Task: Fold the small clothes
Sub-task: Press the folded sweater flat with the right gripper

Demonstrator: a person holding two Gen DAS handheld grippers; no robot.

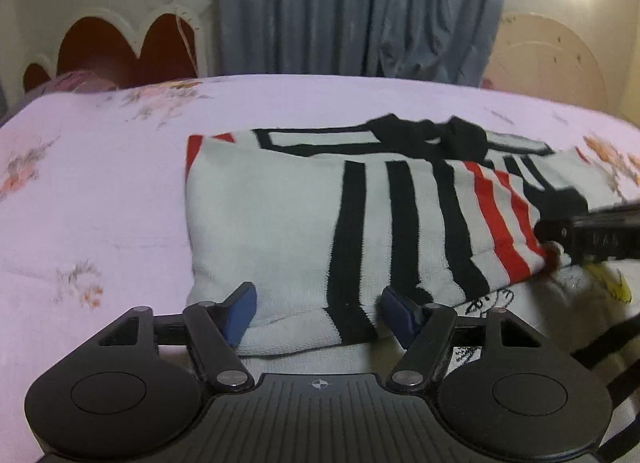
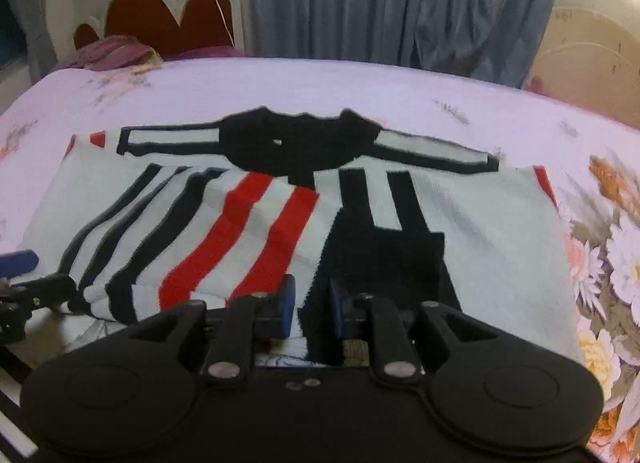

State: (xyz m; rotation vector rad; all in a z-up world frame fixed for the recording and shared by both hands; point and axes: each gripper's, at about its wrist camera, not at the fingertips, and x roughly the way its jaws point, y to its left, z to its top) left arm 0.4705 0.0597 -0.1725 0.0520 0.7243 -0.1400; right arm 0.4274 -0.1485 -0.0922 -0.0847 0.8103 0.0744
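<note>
A small white knit sweater [image 1: 280, 215] with black and red stripes and a black collar lies on the bed, both sleeves folded in over the body. It also shows in the right wrist view [image 2: 492, 231]. My left gripper [image 1: 316, 315] is open, its blue pads on either side of the sweater's near hem. My right gripper [image 2: 312, 309] has its jaws close together around the hem's black stripe; it enters the left wrist view [image 1: 588, 235] from the right, at the red-striped cuff.
The bed has a pink floral sheet [image 1: 100, 183]. A headboard with red scalloped panels [image 1: 120, 47] and a purple cloth [image 2: 112, 51] are at the far left. A grey-blue curtain [image 1: 360, 7] hangs behind. Another printed garment [image 1: 496, 299] lies under the sweater.
</note>
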